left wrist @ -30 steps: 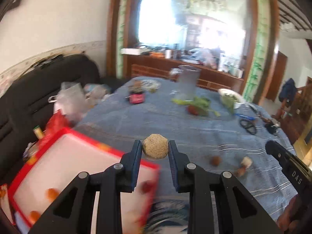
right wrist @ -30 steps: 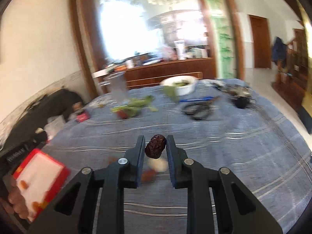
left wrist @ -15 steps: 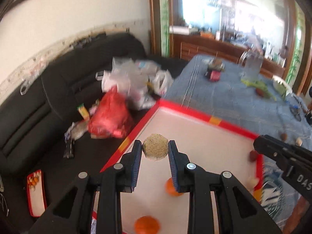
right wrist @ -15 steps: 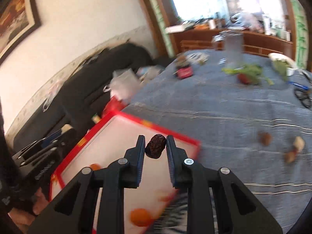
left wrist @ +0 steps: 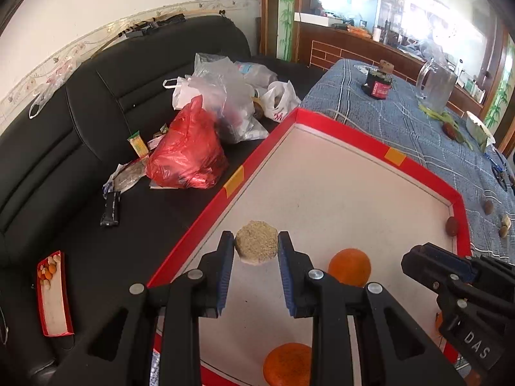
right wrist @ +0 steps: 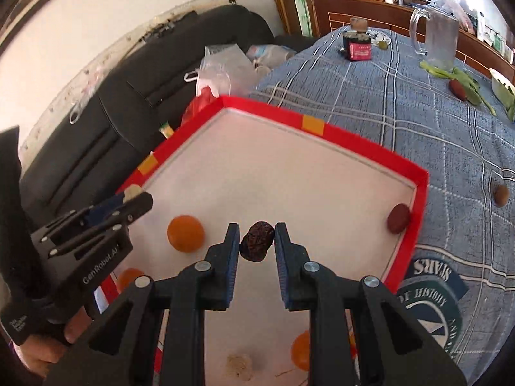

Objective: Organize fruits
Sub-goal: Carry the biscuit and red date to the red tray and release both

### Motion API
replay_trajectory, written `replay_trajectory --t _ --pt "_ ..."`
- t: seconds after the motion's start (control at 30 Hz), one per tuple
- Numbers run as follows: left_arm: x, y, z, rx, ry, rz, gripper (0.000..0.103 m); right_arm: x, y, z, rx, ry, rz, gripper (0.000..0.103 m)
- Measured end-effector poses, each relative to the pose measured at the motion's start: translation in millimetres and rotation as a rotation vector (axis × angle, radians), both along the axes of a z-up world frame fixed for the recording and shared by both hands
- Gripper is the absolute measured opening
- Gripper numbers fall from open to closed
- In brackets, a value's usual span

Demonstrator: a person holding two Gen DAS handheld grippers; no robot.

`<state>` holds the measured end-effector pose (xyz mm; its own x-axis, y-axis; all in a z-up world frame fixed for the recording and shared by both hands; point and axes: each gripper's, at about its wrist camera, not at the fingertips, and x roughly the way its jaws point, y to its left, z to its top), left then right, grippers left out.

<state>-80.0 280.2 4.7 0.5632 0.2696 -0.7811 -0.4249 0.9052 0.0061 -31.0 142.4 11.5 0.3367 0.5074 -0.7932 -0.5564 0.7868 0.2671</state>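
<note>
My left gripper [left wrist: 256, 248] is shut on a pale, rough round ball [left wrist: 256, 247] and hangs over the white floor of the red-rimmed tray [left wrist: 351, 132]. My right gripper [right wrist: 257, 241] is shut on a dark wrinkled date [right wrist: 257, 240], also above the tray [right wrist: 328, 130]. In the tray lie oranges [left wrist: 350, 267] [right wrist: 185, 233], a brown date [right wrist: 398, 218] in the right corner and a pale ball [right wrist: 238, 366] near the bottom. The left gripper [right wrist: 128, 201] shows at the left of the right wrist view; the right gripper's body [left wrist: 457, 292] shows at the right of the left wrist view.
The tray sits on a blue plaid cloth [right wrist: 402, 106]. On the cloth lie loose nuts [right wrist: 501, 195] [left wrist: 488, 207], a red jar [right wrist: 360, 48], a glass jug [right wrist: 437, 38] and green vegetables [right wrist: 463, 78]. Left of the tray, plastic bags [left wrist: 190, 154] lie on a black sofa [left wrist: 64, 122].
Both grippers swung left from over the blue cloth to above the red tray and tilted downward, each keeping its fruit. The tray now fills both views.
</note>
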Motion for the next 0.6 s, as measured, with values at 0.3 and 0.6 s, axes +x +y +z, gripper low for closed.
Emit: replay_trajectory --t 0.3,0.6 --pt "4.4 -9.6 -6.8 0.044 0.050 0.013 0.030 -3.6 7.1 -13.3 -0.086 0.015 -0.011 0.024" --pt "-11.1 -31.0 31.8 0.131 -0.027 0.053 0.066 -5.3 -5.5 -1.8 -0.056 0.014 0.016 0.025"
